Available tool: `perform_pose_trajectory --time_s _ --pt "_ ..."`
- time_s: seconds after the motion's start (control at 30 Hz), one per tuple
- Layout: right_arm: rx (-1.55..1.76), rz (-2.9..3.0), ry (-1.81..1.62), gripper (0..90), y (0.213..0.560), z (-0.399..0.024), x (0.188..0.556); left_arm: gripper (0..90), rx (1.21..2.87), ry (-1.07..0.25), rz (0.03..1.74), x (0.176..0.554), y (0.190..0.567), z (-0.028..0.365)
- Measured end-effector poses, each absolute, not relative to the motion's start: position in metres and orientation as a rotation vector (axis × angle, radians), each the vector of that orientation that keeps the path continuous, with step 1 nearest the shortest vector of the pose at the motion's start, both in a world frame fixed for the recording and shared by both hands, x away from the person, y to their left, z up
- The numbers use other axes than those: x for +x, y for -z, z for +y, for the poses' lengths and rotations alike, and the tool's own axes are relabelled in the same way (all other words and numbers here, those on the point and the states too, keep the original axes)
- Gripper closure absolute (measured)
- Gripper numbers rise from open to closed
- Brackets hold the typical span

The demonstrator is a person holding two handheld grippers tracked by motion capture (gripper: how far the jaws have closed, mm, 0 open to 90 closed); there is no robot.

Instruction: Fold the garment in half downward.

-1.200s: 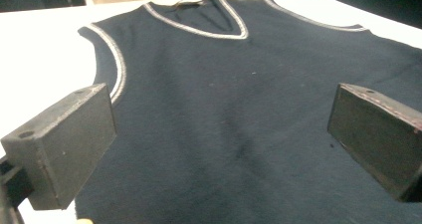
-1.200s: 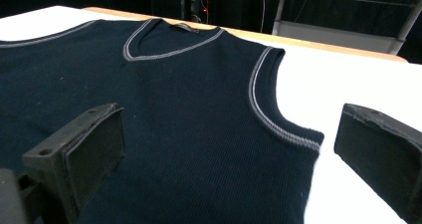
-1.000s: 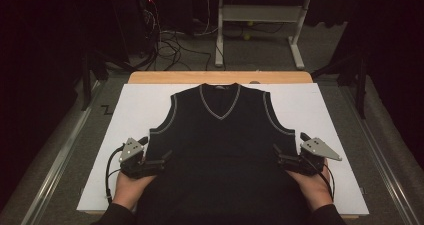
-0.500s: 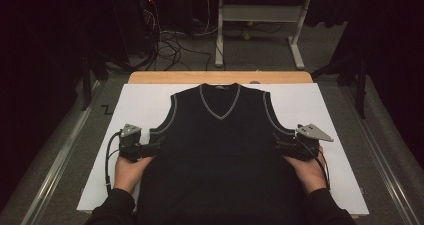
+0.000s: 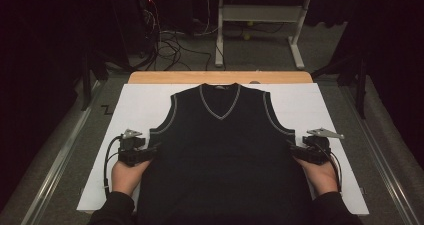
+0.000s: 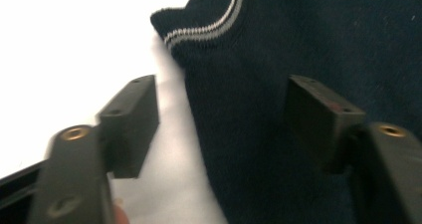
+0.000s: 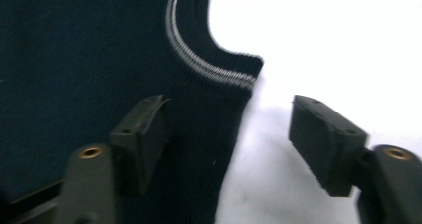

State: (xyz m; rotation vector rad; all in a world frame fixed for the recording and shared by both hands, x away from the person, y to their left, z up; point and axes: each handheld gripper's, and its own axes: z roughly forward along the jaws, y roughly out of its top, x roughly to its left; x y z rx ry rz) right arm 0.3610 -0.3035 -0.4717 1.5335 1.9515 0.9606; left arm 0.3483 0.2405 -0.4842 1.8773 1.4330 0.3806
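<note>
A dark navy sleeveless vest (image 5: 225,155) with a grey-striped V-neck and armholes lies flat on a white sheet (image 5: 140,105). My left gripper (image 5: 150,152) sits at the vest's left side edge just below the armhole. In the left gripper view the left gripper (image 6: 224,104) straddles that edge, one jaw over the sheet and one over the knit. My right gripper (image 5: 295,150) mirrors it at the right side edge, and the right gripper (image 7: 231,122) straddles the edge in the same way. Both pairs of jaws have just been closing and stand apart, not pressing the fabric.
The sheet covers a wooden table (image 5: 220,77) whose far edge shows beyond the collar. Metal rails (image 5: 55,165) run along both sides. Beyond the table are floor cables (image 5: 170,45) and a white frame (image 5: 260,20). Bare sheet lies outside each gripper.
Both hands have moved a little up the table along the vest's sides to just below the armholes. Both pairs of jaws look narrower than before.
</note>
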Motion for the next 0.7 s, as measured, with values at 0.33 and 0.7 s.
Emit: perform_pose_trajectory --time_s 0.33,0.7 --pt "1.487 2.032 -0.922 53.3 0.473 -0.293 0.361 48.2 1.918 -0.385 1.386 0.346 0.485 0.236" --pt "1.466 2.056 -0.936 80.1 0.474 -0.29 0.359 71.1 1.922 -0.401 1.409 0.344 0.486 0.235"
